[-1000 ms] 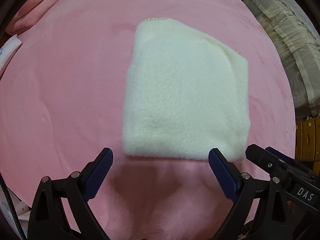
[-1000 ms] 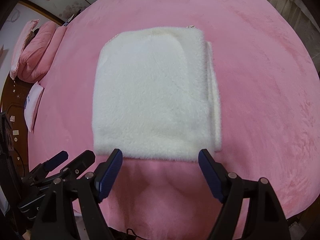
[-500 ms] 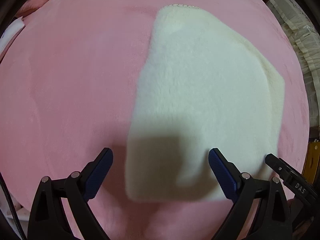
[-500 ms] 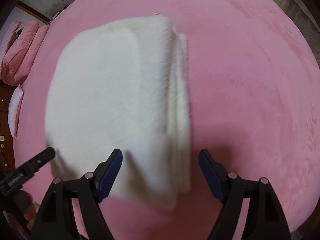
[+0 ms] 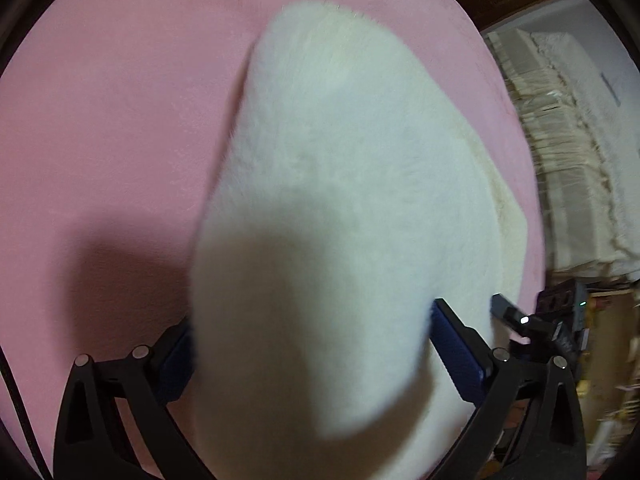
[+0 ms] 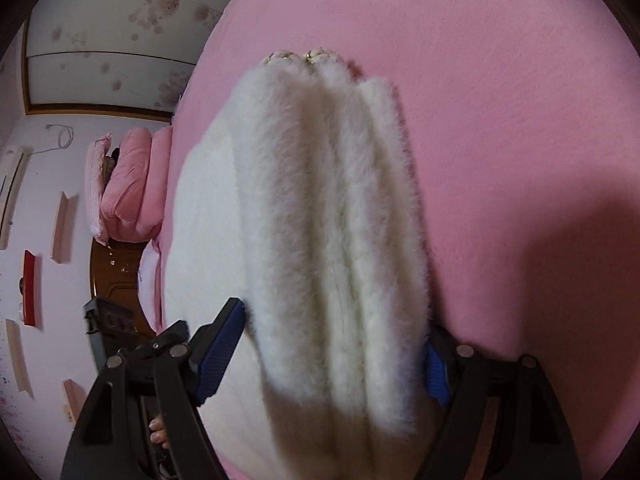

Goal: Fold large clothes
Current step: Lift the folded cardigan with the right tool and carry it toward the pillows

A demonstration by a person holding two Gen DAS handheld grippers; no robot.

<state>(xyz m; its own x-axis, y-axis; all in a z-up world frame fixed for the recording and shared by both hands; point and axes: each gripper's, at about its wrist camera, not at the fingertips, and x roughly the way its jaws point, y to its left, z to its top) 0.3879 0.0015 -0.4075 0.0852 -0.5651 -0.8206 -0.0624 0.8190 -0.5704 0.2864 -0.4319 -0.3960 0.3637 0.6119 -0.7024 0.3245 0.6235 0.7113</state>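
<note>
A folded white fluffy garment (image 5: pixel 344 184) lies on the pink bed cover (image 5: pixel 112 112). My left gripper (image 5: pixel 312 356) is open, with the garment's near edge filling the gap between its blue pads. In the right wrist view the same garment (image 6: pixel 320 216) shows its stacked fold layers edge-on. My right gripper (image 6: pixel 332 344) is open, its blue pads on either side of the thick folded edge. I cannot tell whether the pads press the cloth.
The pink cover (image 6: pixel 500 120) spreads to the right. Pink pillows (image 6: pixel 124 192) lie at the head of the bed. Cream curtains (image 5: pixel 568 148) and wooden furniture stand past the bed's right edge. The other gripper (image 5: pixel 532 324) shows at the right.
Both grippers have moved forward onto the garment; its near edge, which lay in front of the fingertips, now sits between the fingers. The right view has tilted toward the garment's side.
</note>
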